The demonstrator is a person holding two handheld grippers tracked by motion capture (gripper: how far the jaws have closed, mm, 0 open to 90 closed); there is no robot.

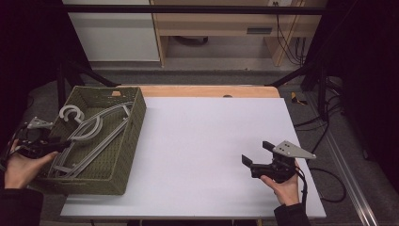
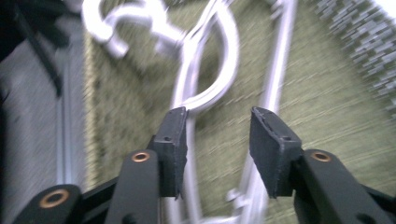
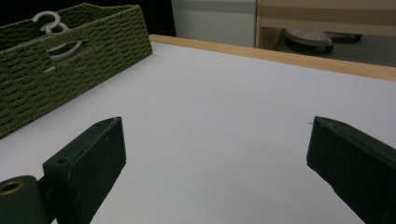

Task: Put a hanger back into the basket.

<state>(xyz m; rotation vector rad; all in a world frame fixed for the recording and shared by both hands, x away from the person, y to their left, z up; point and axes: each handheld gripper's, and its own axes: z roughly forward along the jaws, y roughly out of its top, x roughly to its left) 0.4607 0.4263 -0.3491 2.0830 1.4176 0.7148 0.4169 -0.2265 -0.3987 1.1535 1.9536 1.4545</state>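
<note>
A green woven basket (image 1: 132, 134) stands at the table's left end and holds several grey plastic hangers (image 1: 95, 128) lying flat, their hooks toward the far left corner. My left gripper (image 1: 63, 142) reaches over the basket's left rim, its jaws open above the hangers. In the left gripper view the gripper (image 2: 217, 135) has a clear gap between its pads; a blurred hanger (image 2: 223, 60) lies on the basket floor (image 2: 327, 107) beneath them, untouched. My right gripper (image 1: 256, 154) rests low over the white table at the right, open wide (image 3: 217, 154) with nothing between its jaws.
The white tabletop (image 1: 202, 136) stretches between the basket and the right hand, with a wooden strip (image 1: 207, 91) along its far edge. In the right gripper view the basket (image 3: 70, 70) sits at the far left, a hanger hook (image 3: 49, 23) poking above its rim. Cables (image 1: 329, 188) trail off the right side.
</note>
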